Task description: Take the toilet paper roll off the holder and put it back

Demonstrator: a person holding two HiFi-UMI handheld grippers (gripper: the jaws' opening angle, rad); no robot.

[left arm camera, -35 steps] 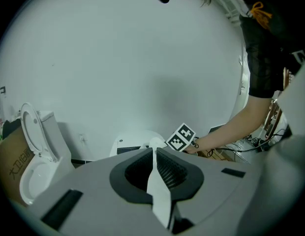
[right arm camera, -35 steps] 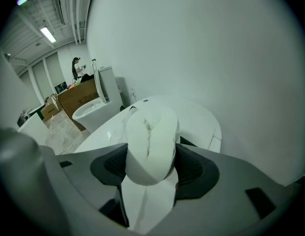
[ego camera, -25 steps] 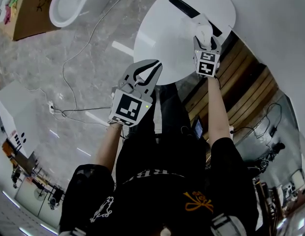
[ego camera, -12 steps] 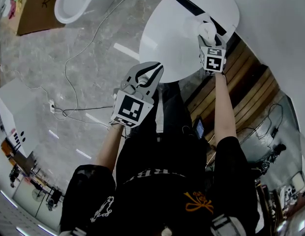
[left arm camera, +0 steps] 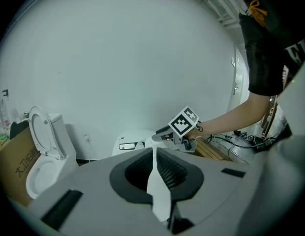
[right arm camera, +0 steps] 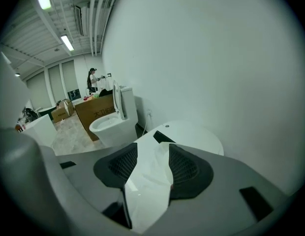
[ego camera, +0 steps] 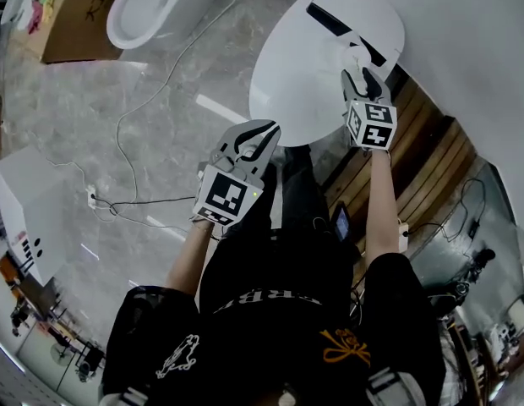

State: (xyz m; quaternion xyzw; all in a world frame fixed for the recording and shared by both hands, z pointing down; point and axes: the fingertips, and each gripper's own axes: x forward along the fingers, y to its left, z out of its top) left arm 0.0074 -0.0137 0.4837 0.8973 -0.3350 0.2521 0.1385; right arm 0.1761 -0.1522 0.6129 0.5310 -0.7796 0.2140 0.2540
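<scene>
1. The right gripper (ego camera: 361, 68) is up close to the wall (ego camera: 473, 41). Its claw pinches the roll (right arm camera: 148, 181).
2. Those jaws have just been closing, and the white roll fills the gap between the two black pads.
3. The roll sits in that claw near one end of the holder (ego camera: 325, 22), a black bar lying across a round white panel (ego camera: 287, 83). From where I stand I cannot tell whether the roll touches the bar.
4. The left gripper (ego camera: 269, 130) hangs lower, off the panel's edge and over the floor (ego camera: 161, 142), well apart from the roll.
5. Its claw is pressed together, with only a thin sliver showing between the pads and nothing in it.
6. Both arms reach forward from the person's black shirt (ego camera: 270, 311), the right one stretched out further than the left.
7. A toilet (ego camera: 148, 7) with its lid up stands by the same wall beyond the panel, and a box (ego camera: 76, 15) sits just beside it.
8. A cable (ego camera: 127, 117) trails across the grey floor towards a white cabinet (ego camera: 25, 201).
9. Wooden slats (ego camera: 414, 142) run along the foot of the wall under the right arm.
10. Far off past the box, another person (right arm camera: 92, 81) stands.
</scene>
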